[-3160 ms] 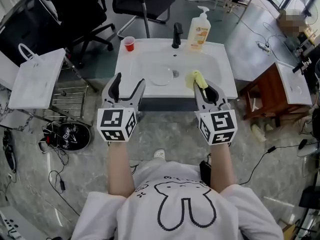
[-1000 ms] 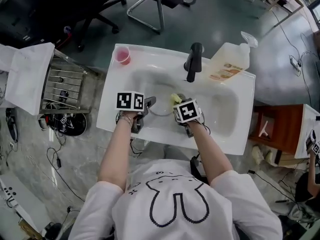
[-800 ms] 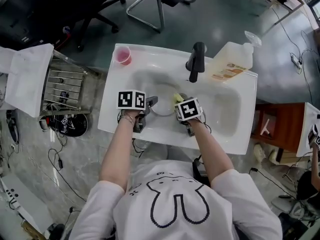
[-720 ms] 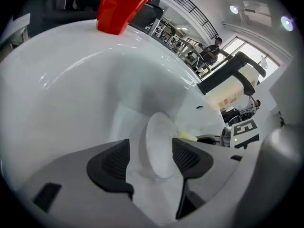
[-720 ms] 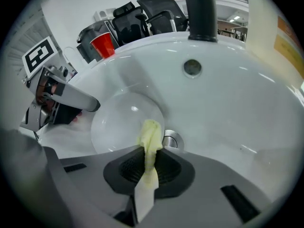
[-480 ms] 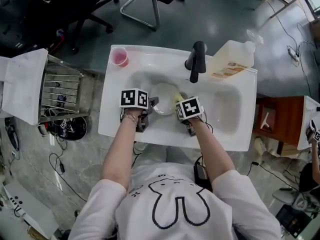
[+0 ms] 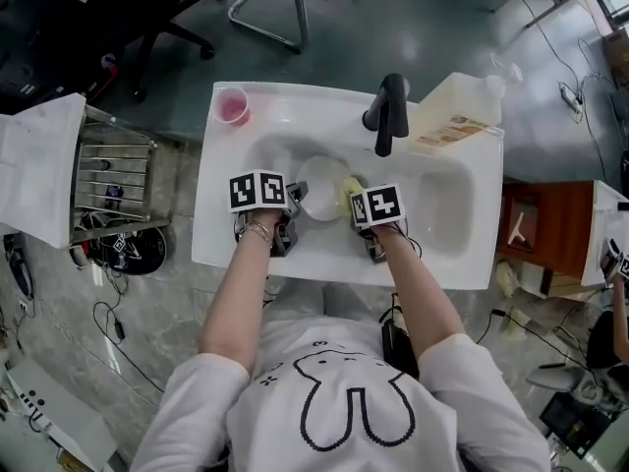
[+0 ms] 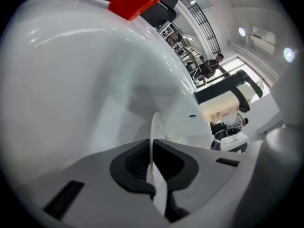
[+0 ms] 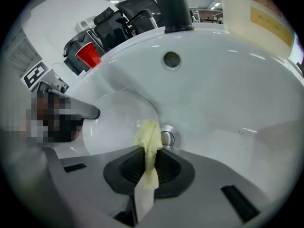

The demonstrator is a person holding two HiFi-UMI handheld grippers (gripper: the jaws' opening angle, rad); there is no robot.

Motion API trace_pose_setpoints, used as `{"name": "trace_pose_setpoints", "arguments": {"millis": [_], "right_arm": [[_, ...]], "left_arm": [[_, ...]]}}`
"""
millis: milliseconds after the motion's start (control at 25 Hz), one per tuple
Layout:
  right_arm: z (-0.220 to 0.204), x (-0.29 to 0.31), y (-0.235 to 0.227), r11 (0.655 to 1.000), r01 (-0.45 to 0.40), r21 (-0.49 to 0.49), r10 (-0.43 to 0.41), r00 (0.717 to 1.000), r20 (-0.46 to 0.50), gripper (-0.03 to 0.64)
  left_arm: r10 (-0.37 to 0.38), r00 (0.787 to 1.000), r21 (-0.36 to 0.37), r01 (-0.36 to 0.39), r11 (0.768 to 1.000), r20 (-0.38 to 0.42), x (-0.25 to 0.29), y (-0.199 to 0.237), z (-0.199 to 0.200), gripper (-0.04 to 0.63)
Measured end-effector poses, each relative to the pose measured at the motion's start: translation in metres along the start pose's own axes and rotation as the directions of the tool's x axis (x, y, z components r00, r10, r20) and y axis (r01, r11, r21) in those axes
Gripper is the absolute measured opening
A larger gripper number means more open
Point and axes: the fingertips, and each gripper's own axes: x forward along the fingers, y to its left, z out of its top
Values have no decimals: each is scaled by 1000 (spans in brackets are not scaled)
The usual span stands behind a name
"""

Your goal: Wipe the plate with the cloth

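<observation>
The white round plate (image 7: 320, 187) sits in the left half of the white ceramic sink (image 7: 462, 259) near the centre of the head view, just left of the metal drain (image 9: 166, 138). Whether it rests flat on the basin floor or is tipped up cannot be told. The left gripper (image 7: 292, 202) is clamped on the plate's left rim. In its own view the plate (image 8: 154, 127) appears edge-on as a thin white line running down between the dark pads, which are pressed against it. The right gripper (image 7: 358, 207) is closed on a pale yellow cloth (image 7: 350, 193). In the right gripper view the cloth (image 9: 148, 144) rises from between the jaws in a crumpled fold, and its free end reaches the plate's right rim (image 9: 118, 122), overlapping the drain's edge. Contact there is not certain. The two grippers flank the plate, close together at the basin's lower wall. Above the plate in the head view, the black faucet (image 7: 388, 111) overhangs the basin, leaving a short gap to the plate's upper rim. The right half of the basin is bare white surface. A red plastic cup (image 7: 233, 107) stands on the sink's upper left corner and a cream soap pump bottle (image 7: 457, 118) at its upper right, both well apart from the plate. A metal drying rack (image 7: 113, 180) stands beside the sink at the left of the frame.
</observation>
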Motion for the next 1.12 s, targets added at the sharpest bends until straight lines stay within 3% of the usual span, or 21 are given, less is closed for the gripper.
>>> {"name": "trace_pose_setpoints", "arguments": {"millis": [320, 640, 1120], "right_arm": [[14, -50, 7, 1000, 19, -23, -16, 991, 130, 48], [33, -118, 20, 994, 66, -86, -41, 962, 271, 48], [69, -231, 58, 970, 132, -204, -18, 876, 482, 48]], "left_arm": [[-55, 997, 68, 51, 996, 58, -32, -20, 9, 17], [-106, 979, 177, 74, 981, 176, -86, -53, 32, 17], [-209, 924, 363, 84, 928, 321, -168, -121, 63, 17]]}}
